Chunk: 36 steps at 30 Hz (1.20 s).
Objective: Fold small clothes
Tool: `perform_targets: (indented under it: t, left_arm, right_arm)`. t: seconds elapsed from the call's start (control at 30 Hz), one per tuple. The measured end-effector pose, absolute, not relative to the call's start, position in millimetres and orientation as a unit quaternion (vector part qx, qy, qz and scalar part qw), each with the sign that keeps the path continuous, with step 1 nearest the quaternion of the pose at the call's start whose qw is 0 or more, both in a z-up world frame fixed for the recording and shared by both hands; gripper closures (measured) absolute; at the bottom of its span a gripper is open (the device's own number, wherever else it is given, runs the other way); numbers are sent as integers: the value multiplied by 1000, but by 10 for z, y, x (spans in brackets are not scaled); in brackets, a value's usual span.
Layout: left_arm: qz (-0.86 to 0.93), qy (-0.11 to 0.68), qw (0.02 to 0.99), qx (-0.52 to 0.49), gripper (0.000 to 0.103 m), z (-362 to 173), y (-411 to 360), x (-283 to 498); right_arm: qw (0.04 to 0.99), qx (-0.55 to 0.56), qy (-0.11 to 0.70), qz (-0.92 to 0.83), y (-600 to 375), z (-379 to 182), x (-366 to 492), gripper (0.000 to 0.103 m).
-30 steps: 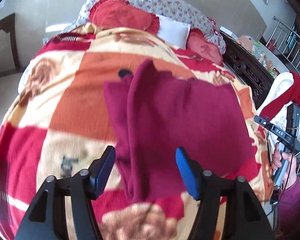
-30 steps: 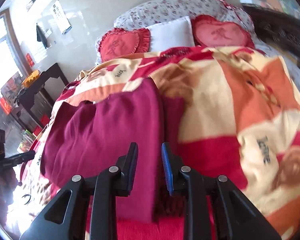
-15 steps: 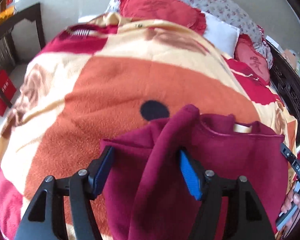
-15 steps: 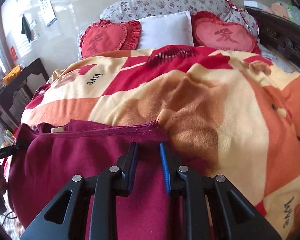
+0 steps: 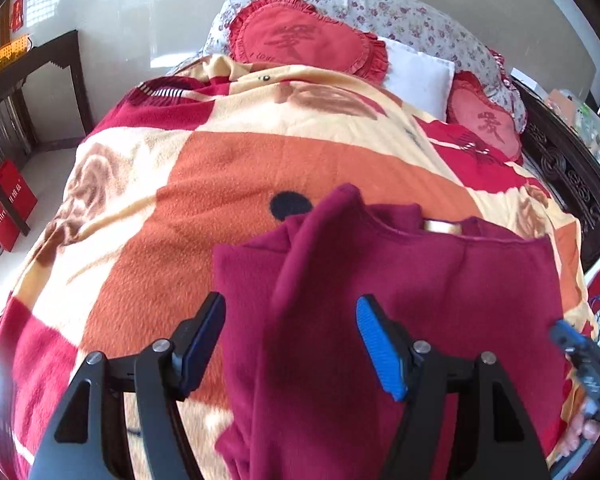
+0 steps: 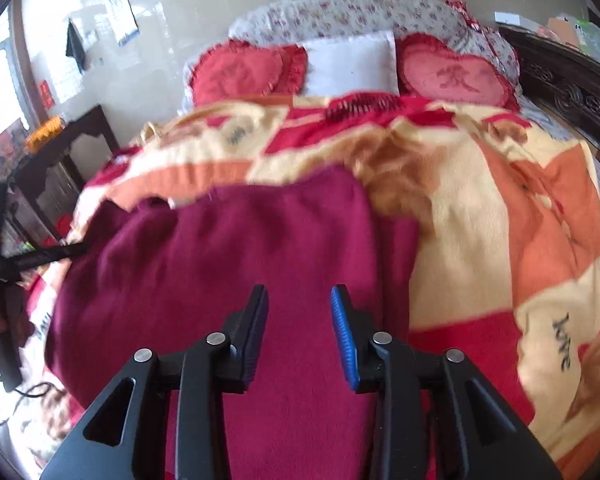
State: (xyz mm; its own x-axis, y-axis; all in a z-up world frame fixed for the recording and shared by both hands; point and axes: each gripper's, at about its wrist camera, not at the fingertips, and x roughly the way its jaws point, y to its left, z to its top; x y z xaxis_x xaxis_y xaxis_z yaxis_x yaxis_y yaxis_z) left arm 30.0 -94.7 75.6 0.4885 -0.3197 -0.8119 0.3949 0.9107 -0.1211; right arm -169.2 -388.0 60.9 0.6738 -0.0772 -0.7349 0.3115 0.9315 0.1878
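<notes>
Maroon fleece top [image 5: 440, 300] is lying on the patterned blanket [image 5: 228, 184] near the foot of the bed, neckline with its pale label [image 5: 440, 225] pointing toward the pillows, and one side panel is already sitting doubled over the body in a long ridge running down the left wrist view. Left tongs [image 5: 290, 340] are hanging spread wide over that ridge, gripping nothing, one pad on either side of the raised fold. Right tongs [image 6: 300, 332] are parted too, holding nothing, hovering above the flat stretch of the same garment [image 6: 228, 280]; whether any pad is brushing the cloth, I cannot tell.

By the look of it this is thick, soft, floppy fleece: light, not slippery, nothing fragile, but it is going to sag and drag the moment a corner is lifted. Best places to take it, I reckon, are the hem corners nearest the tongs, or the shoulder edges beside the neckline, pinching both layers of the fold together so they are not sliding apart.

Further out, two red heart cushions [image 5: 300, 38] are flanking a white pillow [image 5: 416, 76] against the floral headboard bolster [image 6: 360, 10].
</notes>
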Motion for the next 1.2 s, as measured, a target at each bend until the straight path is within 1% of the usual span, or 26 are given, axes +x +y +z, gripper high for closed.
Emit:
perform_targets:
  t: [0.07,0.13,0.27,0.4,0.5,0.6,0.7,0.87,1.03,1.2]
  left_arm:
    - [-217,459,860,41,29,807,-954,146]
    - [-229,451,862,47,23,870,-975,-52]
    - [-233,420,874,74,19,928,-1041,-433]
    - [-239,415,873,96,18,878,-1152,-660]
    - [-237,425,868,97,18,814,-1217,-751]
    - [-223,418,873,119,18,768,-1273,-838]
    - [-219,415,873,134,18,750,-1313,-889]
    - [-212,420,875,117,18,726,-1254,-903]
    - [-201,445,865,114,18,591,-1186,-850]
    - [-200,463,858,94,18,496,-1113,-859]
  right_arm:
    - [884,152,426,-115,-3880,372,-1639,88]
    - [893,144,409,-121,-3834,406,-1695,88]
    - [901,170,385,-102,-3763,552,-1844,87]
    - [900,170,388,-102,-3701,523,-1950,87]
    - [897,181,390,-103,-3706,417,-1986,87]
    - [900,174,386,-105,-3682,333,-2021,87]
    - [902,170,383,-104,-3651,384,-2055,87]
    - [901,185,378,-103,-3694,444,-2114,87]
    - [896,191,386,-111,-3743,302,-2131,87]
    - [906,173,371,-106,-3699,284,-2173,86]
